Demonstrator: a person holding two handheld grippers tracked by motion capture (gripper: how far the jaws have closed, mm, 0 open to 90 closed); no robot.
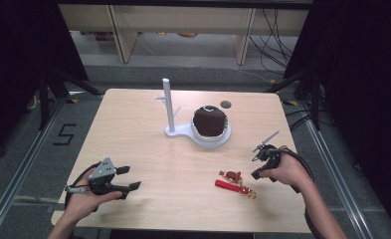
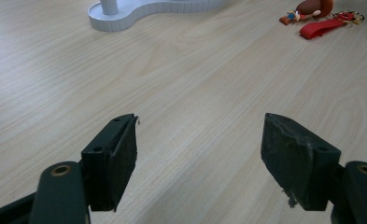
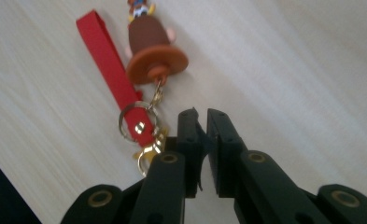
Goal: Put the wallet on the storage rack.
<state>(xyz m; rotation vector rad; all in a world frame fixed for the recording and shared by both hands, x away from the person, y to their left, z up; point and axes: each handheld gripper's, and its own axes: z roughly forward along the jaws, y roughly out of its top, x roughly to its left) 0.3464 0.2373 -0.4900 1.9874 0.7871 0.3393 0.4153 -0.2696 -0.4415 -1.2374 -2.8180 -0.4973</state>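
A keychain (image 1: 235,182) lies flat on the table at the front right: a red strap (image 3: 104,60), a small brown figure (image 3: 153,44) and gold rings (image 3: 137,122). My right gripper (image 1: 256,174) hovers just right of it. In the right gripper view its jaws (image 3: 203,116) are shut with nothing between them, and the gold rings lie just to their left. My left gripper (image 1: 133,177) rests at the front left, open and holding nothing (image 2: 200,154). The keychain (image 2: 319,25) lies far ahead of it.
A white stand (image 1: 169,104) with a tall post and side pegs rises at the table's middle back. Its base (image 2: 139,11) widens into a dish (image 1: 218,142) holding a dark brown pouch (image 1: 209,121). A small dark disc (image 1: 226,104) lies behind it.
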